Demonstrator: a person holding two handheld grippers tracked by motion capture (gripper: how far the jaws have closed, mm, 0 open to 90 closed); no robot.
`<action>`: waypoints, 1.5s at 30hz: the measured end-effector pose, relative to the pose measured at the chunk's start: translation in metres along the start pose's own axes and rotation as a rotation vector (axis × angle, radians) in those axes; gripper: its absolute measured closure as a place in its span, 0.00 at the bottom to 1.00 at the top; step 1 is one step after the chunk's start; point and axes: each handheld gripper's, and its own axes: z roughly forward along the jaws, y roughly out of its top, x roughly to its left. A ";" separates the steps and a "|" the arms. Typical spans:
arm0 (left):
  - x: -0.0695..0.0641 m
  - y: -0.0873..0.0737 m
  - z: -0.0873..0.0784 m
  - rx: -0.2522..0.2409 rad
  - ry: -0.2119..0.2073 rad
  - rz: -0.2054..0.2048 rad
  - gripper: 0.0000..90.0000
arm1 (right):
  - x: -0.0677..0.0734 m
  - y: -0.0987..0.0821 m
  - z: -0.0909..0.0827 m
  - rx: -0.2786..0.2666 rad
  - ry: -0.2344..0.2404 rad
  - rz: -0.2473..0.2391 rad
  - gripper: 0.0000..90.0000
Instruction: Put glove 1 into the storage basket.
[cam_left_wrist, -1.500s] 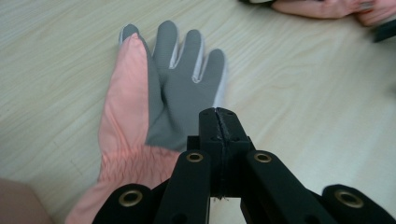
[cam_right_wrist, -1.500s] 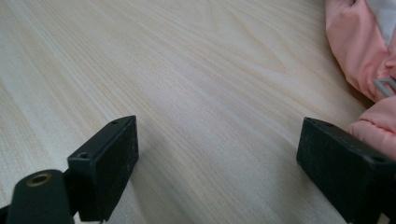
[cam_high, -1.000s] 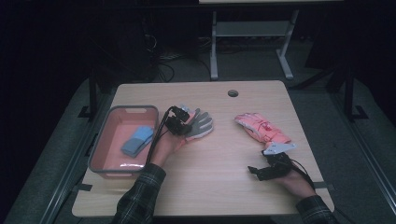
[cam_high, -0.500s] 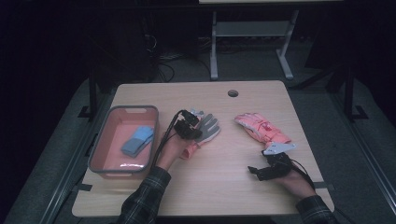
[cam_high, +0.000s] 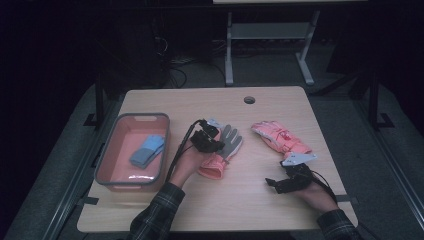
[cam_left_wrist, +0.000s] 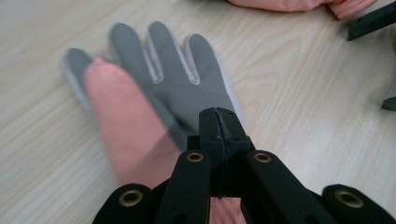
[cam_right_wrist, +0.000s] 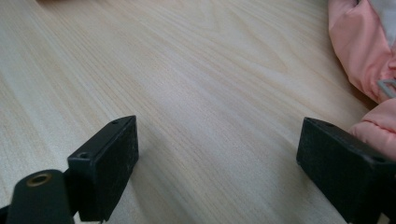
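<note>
A glove with a grey palm (cam_high: 231, 139) and a pink cuff lies in the middle of the table, palm up, fingers pointing away. My left gripper (cam_high: 214, 144) is over its cuff end. In the left gripper view the jaws (cam_left_wrist: 218, 116) are pressed together on the glove (cam_left_wrist: 173, 79) near the base of the palm, and a blurred pink flap of it is lifted at the left. A second, pink glove (cam_high: 279, 139) lies to the right. My right gripper (cam_high: 272, 184) rests on the table just in front of it, open with bare wood between its fingers (cam_right_wrist: 217, 140); the pink glove (cam_right_wrist: 359, 56) borders its right finger.
A pink bin (cam_high: 106, 156) with a grey rim stands at the table's left and holds a blue folded item (cam_high: 148, 150). A round cable hole (cam_high: 249, 99) sits near the far edge. A metal stand (cam_high: 270, 35) is on the floor beyond the table.
My left hand has moved right and a little toward the front, and the grey-palmed glove has shifted with it. The right hand has kept still.
</note>
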 end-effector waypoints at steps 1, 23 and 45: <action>0.001 -0.002 -0.005 0.001 0.013 0.004 1.00 | 0.000 0.000 0.000 0.000 0.000 0.001 0.14; -0.013 -0.036 -0.010 0.074 -0.028 0.013 1.00 | 0.000 0.000 0.000 -0.001 -0.003 0.001 0.14; -0.059 -0.033 -0.006 0.005 -0.203 0.090 1.00 | 0.001 0.000 0.000 0.000 0.000 0.002 0.14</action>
